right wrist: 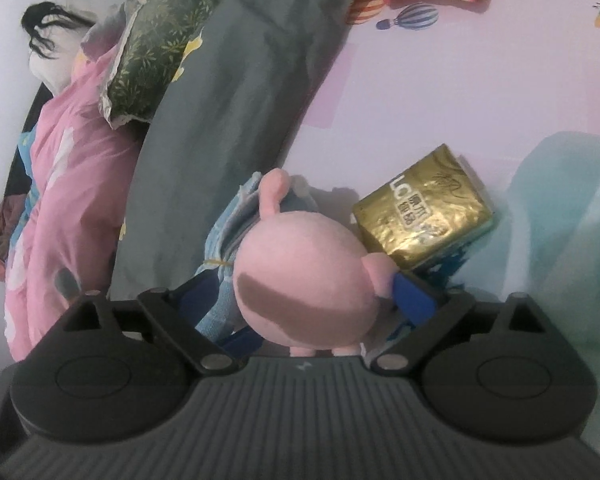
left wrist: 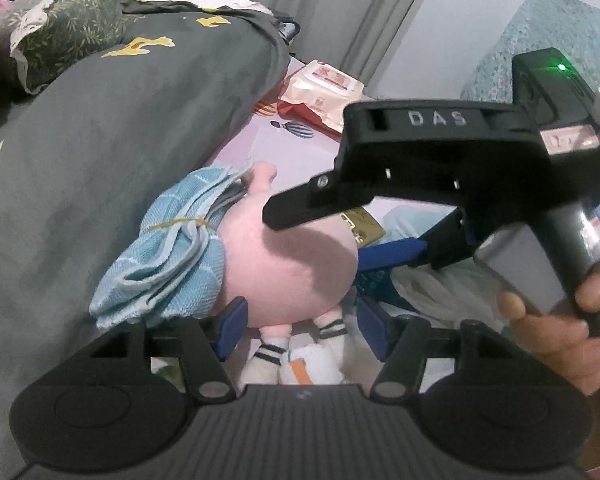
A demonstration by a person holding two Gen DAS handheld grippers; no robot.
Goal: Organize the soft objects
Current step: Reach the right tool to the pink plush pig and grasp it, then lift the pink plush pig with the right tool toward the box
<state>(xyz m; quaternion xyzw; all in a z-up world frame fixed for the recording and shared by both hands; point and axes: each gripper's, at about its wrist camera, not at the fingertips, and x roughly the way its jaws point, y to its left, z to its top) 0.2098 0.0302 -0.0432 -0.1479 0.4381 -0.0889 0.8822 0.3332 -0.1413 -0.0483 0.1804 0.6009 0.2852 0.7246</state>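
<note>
A pink plush pig (left wrist: 288, 264) in a light blue cloth dress (left wrist: 172, 256) lies on the lilac sheet (right wrist: 460, 100) against a grey quilt (left wrist: 120, 140). Its striped-sock legs (left wrist: 276, 344) point toward my left gripper (left wrist: 302, 328). That gripper is open, with its blue pads either side of the pig's bottom and a slim gap at the right pad. My right gripper (right wrist: 300, 296) is wide open around the pig's body from above, and its right pad (right wrist: 412, 300) is at the pig's arm. In the left wrist view the right gripper (left wrist: 320, 236) reaches in from the right, held by a hand (left wrist: 560, 320).
A gold foil pack (right wrist: 424, 216) lies just right of the pig on dark blue fabric. A teal cloth (right wrist: 572, 208) is further right. A wipes pack (left wrist: 324, 84) lies beyond on the sheet. A green leafy pillow (left wrist: 64, 28) and a pink blanket (right wrist: 68, 168) sit past the quilt.
</note>
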